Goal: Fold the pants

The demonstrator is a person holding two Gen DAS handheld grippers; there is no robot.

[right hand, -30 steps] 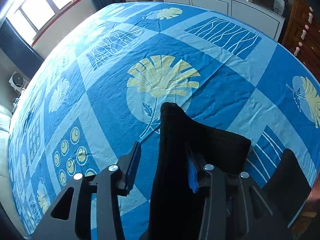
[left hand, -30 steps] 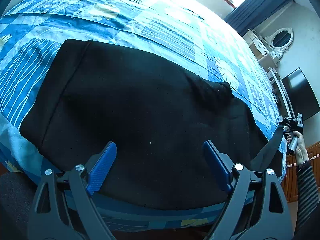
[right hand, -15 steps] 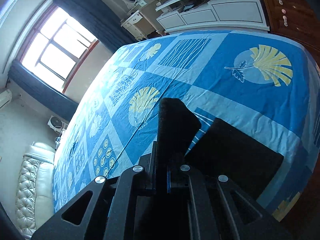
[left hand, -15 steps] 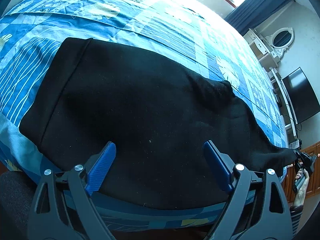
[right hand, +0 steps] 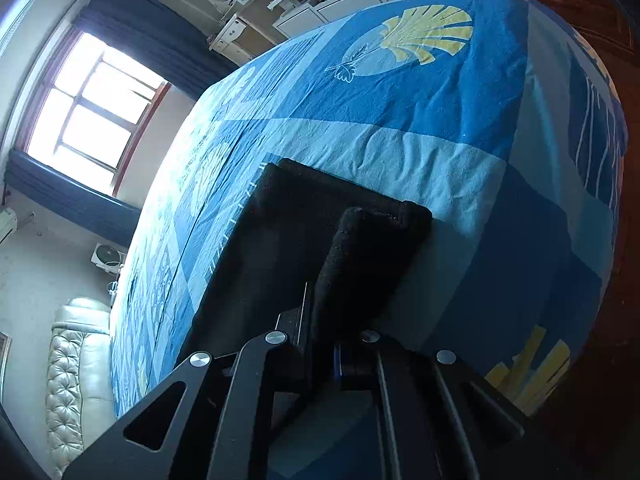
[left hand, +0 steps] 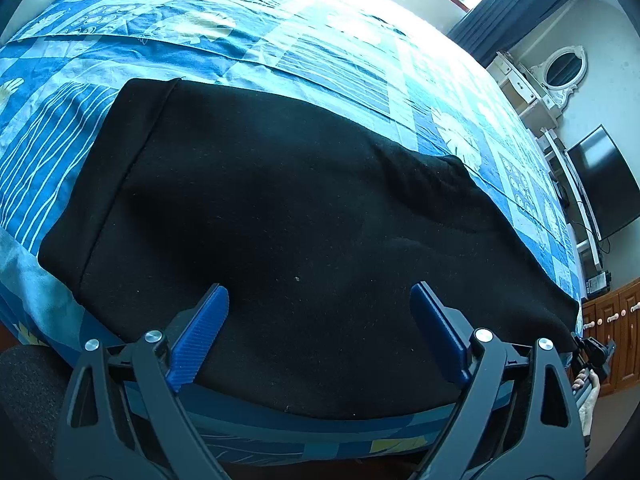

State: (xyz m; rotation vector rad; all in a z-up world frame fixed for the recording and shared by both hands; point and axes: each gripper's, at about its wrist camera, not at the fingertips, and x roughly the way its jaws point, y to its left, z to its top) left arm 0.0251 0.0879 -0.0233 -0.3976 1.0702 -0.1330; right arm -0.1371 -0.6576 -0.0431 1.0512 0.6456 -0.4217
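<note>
Left gripper spread wide, hovering over black pants lying flat on the blue patterned bedspread. Only the right view shows the right gripper pinching the leg cuff at the bed edge. Since 1 s ago that leg has dropped from raised to flat. Fabric matte, fleecy; waistband seamed.
</note>
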